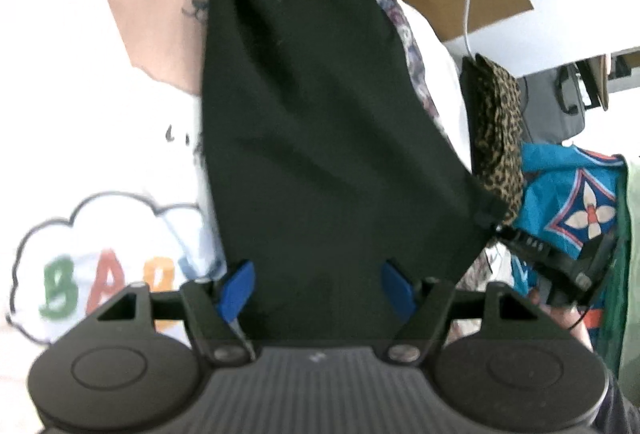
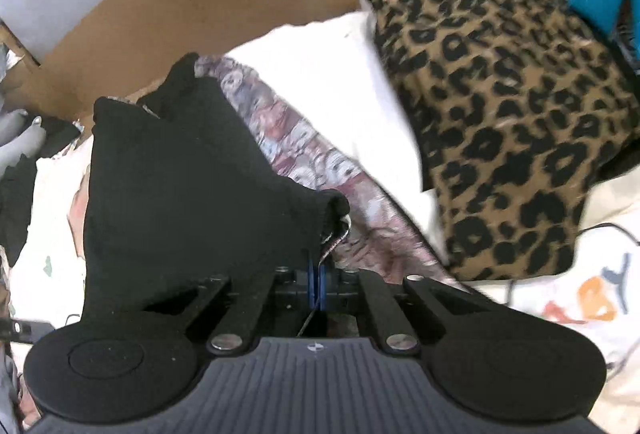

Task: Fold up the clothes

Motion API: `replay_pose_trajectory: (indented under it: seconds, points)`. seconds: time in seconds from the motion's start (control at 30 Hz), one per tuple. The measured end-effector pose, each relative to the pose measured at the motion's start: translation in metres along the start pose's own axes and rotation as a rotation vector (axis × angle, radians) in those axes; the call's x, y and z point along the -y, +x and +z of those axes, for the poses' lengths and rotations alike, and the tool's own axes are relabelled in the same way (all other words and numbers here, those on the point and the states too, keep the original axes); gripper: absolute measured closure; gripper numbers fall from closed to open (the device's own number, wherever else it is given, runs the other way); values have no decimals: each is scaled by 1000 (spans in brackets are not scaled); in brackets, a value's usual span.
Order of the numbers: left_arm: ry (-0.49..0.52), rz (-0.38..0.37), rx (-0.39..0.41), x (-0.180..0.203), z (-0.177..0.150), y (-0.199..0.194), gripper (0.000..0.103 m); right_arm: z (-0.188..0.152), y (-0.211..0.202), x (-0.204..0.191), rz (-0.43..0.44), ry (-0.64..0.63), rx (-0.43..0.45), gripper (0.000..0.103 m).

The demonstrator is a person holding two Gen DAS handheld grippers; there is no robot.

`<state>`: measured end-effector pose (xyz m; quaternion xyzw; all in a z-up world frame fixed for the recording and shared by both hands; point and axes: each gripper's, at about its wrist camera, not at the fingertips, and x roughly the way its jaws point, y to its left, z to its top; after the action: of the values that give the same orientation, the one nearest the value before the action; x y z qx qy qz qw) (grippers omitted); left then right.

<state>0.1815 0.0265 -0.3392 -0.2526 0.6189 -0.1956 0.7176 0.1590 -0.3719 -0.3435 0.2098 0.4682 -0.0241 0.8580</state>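
The white printed sheet (image 1: 60,138) carries coloured letters inside a drawn cloud outline, readable in the left wrist view as a green "B" and a red "A", the rest hidden. In the right wrist view the same sheet (image 2: 560,298) shows blurred letters that seem to end in "BY".

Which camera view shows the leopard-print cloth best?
The right wrist view: the leopard-print cloth fills its upper right, large and with a clear pattern. The left wrist view shows only a narrow strip beside the black garment.

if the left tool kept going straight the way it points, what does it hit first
Most likely the black garment, which fills the view just ahead of the open left tool; depth is unclear.
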Motion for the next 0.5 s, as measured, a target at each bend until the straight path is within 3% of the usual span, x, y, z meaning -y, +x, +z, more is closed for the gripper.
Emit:
replay_pose_trajectory:
  seconds: [0.5]
  points:
    - [-10, -41, -146, 3, -47, 20, 31, -27, -40, 40, -88, 83, -18, 102]
